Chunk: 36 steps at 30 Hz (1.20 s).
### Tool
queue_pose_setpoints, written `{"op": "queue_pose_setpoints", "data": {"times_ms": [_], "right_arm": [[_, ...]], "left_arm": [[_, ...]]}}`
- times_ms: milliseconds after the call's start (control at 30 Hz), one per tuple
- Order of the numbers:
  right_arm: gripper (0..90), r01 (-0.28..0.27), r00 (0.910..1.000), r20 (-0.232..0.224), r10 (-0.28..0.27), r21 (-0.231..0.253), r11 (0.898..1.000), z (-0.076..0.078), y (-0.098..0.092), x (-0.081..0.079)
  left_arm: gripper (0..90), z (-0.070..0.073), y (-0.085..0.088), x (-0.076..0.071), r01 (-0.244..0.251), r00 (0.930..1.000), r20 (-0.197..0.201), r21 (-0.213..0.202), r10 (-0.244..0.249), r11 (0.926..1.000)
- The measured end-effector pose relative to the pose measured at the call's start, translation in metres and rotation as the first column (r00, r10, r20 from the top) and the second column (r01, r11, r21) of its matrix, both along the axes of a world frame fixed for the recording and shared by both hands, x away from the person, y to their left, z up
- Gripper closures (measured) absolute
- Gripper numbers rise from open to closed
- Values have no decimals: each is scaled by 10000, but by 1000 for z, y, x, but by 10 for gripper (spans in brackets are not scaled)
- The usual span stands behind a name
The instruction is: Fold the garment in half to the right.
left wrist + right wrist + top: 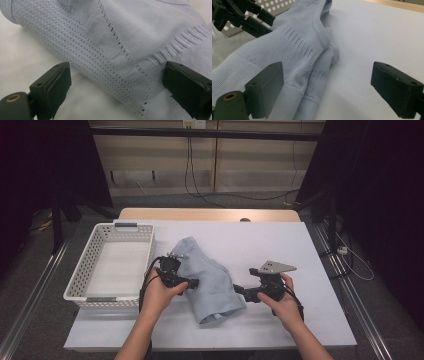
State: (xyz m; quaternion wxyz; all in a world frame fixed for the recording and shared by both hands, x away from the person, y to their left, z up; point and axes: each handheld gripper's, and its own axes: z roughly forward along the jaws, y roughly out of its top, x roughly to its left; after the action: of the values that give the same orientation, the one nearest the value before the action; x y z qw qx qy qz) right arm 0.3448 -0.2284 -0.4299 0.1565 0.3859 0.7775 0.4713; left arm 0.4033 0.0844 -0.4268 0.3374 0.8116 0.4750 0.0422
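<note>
Knitwear in pale blue, a folded garment (pixel 207 277), is laid near the middle of the white worktop (pixel 280 245), just to the right of a white perforated basket (pixel 82 270) whose inside is bare. The garment is crumpled at its far end and a ribbed hem is turned toward the near edge.

The left gripper (pixel 186 282) is held at the garment's left edge. In the left gripper view its jaws are seen spread wide, one over bare worktop beside the openwork knit (pixel 82 50) and the other above the fabric; whether the cloth is touched by either cannot be told.

The right gripper (pixel 240 291) is held just beside the garment's right edge, near the ribbed hem (pixel 289 100). Its jaws are likewise parted, with nothing between them but a fold of the hem on one side and plain worktop on the other. A grey three-cornered plate (pixel 274 266) is carried on top of it.
</note>
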Motion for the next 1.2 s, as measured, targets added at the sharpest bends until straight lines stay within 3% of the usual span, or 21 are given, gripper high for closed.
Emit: {"op": "queue_pose_setpoints", "data": {"times_ms": [433,800,1200], "right_arm": [[107,-16,10000,95,16,-38,10000,1,1,0],[107,-42,9999,138,43,-72,10000,1,1,0],[118,3,9994,354,0,-76,10000,4,1,-1]], "left_arm": [[144,-3,-1,-3,-126,9998,-127,-124,124,9998],[263,-7,0,-2,-207,9976,-668,-653,163,9977],[345,-8,-2,-4,-283,9966,-790,-857,215,9959]]}}
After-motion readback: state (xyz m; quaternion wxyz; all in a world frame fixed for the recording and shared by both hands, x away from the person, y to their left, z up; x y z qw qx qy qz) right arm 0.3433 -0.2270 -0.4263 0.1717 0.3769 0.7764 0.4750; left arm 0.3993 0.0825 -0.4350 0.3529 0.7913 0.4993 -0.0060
